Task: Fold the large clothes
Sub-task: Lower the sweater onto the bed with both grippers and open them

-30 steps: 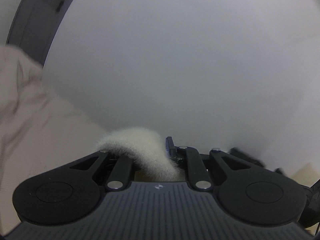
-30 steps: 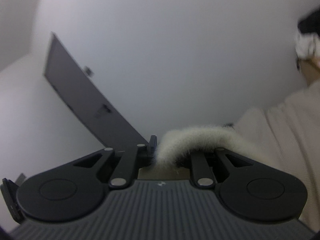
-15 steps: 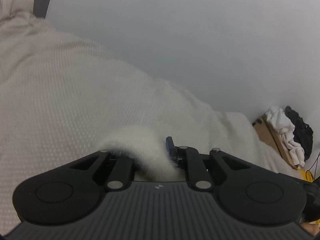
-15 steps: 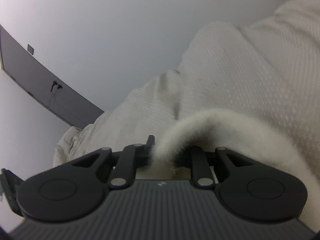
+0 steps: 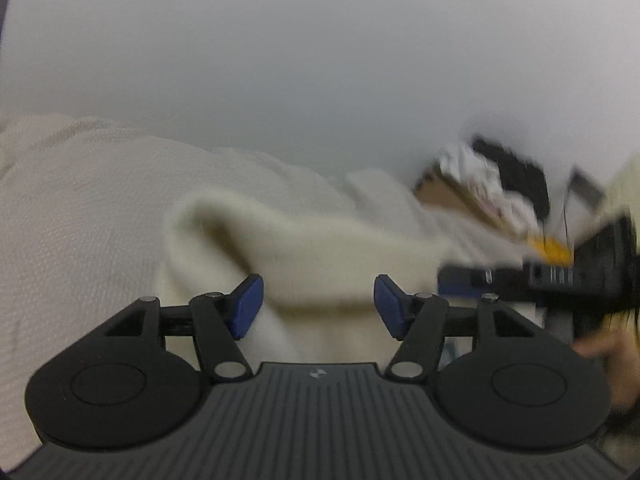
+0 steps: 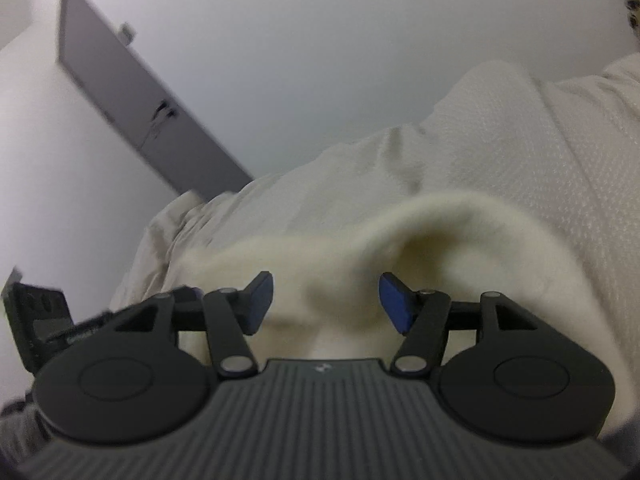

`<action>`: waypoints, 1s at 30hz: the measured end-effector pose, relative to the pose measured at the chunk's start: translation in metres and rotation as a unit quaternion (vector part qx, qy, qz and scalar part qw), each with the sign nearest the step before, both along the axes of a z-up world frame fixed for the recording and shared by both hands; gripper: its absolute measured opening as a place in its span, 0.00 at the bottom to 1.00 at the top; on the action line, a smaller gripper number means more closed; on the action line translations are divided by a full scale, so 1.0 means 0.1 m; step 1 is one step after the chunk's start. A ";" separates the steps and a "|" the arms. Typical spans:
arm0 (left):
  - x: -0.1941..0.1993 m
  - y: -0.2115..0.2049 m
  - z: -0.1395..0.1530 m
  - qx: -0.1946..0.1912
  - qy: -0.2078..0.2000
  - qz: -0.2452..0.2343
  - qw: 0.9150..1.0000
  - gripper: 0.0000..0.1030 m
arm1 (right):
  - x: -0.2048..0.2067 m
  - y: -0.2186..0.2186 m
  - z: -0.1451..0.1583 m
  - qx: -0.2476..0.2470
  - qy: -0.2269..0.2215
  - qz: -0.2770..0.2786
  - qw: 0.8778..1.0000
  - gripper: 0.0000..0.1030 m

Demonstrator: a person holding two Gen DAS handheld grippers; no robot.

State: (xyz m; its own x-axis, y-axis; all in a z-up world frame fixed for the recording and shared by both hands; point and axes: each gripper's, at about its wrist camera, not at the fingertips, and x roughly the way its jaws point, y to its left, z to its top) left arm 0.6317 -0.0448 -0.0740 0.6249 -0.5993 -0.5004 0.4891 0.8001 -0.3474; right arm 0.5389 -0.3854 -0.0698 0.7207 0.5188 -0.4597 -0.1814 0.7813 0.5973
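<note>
Left hand-held gripper (image 5: 316, 300): jaws opening, blue pads (image 5: 245, 307) standing apart, and the fuzzy cream garment (image 5: 304, 248) lying between them but pressed by neither, so the hold is let go. From this side the garment sits straight ahead of the fingers and just below them, its thick rolled edge curling up to the left of the gap and running off to the right. It rests on a pale textured bedspread (image 5: 80, 216) that spreads away to the left and beyond. Far right in this view, blurred, a cardboard box (image 5: 448, 192) with clothes heaped in it, and the other gripper's dark body close by. Right hand-held gripper (image 6: 326, 298): also opening, pads apart, the same cream edge in the gap, untouched by the pads; here the roll arches up on the right side and the flat part trails left. A grey door (image 6: 132, 96) stands behind, on the left. Judgement: the garment's edge lies crosswise, spanning from one gripper to the other, each about equally near its own end. Neither hand is better placed; the next fold likely needs both, taking that edge again or a new one.
</note>
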 end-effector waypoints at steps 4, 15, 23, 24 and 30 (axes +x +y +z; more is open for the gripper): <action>-0.31 0.01 -0.14 0.013 0.004 0.005 1.000 0.64 | -0.11 0.19 -0.13 -0.052 0.002 0.011 0.999 0.58; -0.72 -0.34 -0.26 0.072 -0.031 0.075 0.994 0.47 | -0.28 0.65 -0.26 -0.169 -0.043 -0.040 0.984 0.39; -0.42 -0.49 -0.37 0.114 -0.020 0.092 0.989 0.30 | -0.22 0.77 -0.35 -0.201 -0.060 -0.058 0.976 0.32; -0.35 -0.50 -0.39 0.115 -0.021 0.092 0.989 0.30 | -0.16 0.79 -0.37 -0.206 -0.061 -0.059 0.975 0.31; 0.25 -0.53 -0.51 0.132 -0.031 0.108 0.985 0.30 | 0.36 0.79 -0.41 -0.227 -0.065 -0.093 0.967 0.29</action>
